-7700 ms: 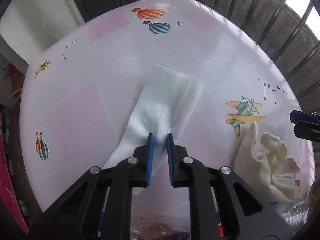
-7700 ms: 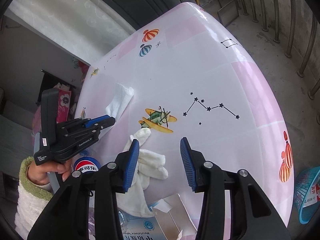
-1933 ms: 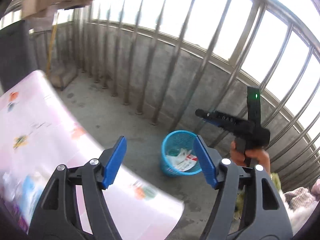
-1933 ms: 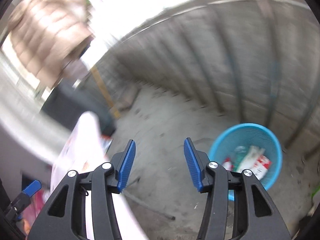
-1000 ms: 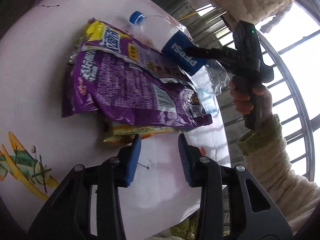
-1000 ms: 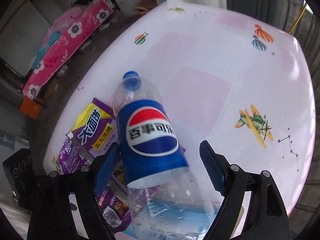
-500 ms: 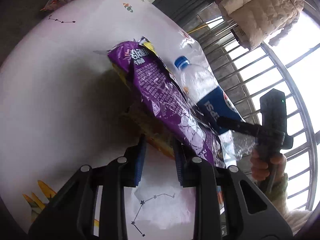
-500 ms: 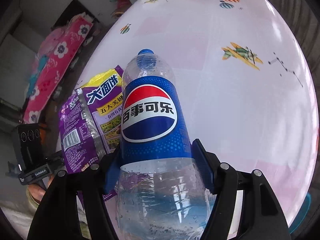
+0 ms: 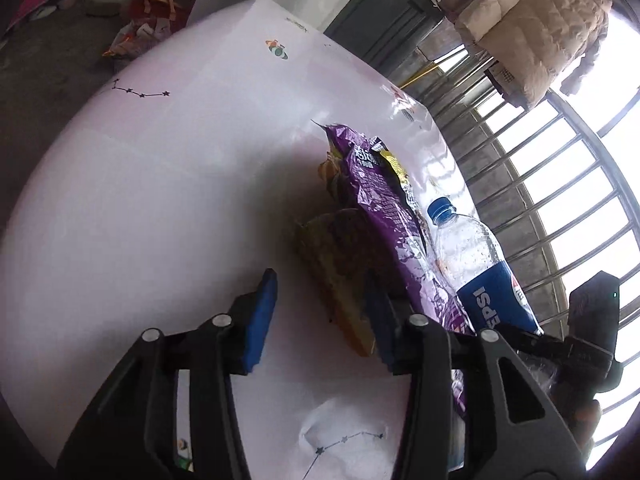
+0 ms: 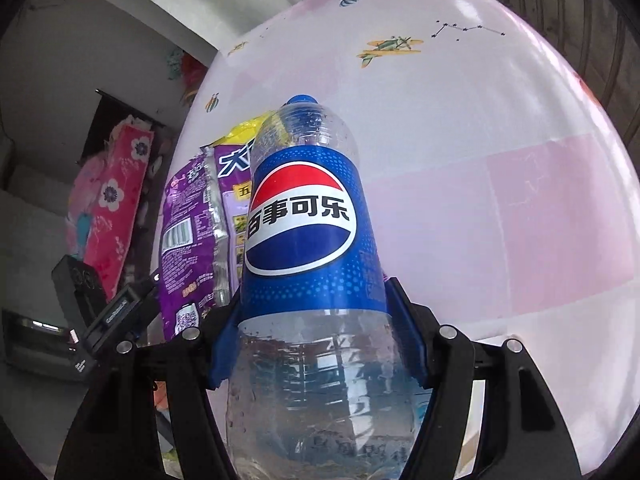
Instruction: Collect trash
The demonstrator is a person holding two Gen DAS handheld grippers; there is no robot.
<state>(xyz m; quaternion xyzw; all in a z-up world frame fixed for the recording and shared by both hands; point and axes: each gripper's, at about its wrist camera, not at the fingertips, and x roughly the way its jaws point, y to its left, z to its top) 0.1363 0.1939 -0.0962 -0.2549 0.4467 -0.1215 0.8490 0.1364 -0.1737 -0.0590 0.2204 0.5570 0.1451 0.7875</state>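
On the table (image 10: 500,160) my right gripper (image 10: 316,332) clamps the bottle (image 10: 308,240), lying lengthwise away from me, cap far. Its base is cropped. My left gripper (image 9: 320,316), jaws just widened and half open, straddles a yellow wrapper (image 9: 340,280) under the purple bag (image 9: 384,200); contact unclear.

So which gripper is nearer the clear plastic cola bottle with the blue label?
Right. The right gripper clamps the clear plastic cola bottle; the left gripper stands open beside it.

Clear blue-labelled cola bottle (image 10: 308,240) lying on table; crumpled purple snack bag (image 9: 384,208) just beside it
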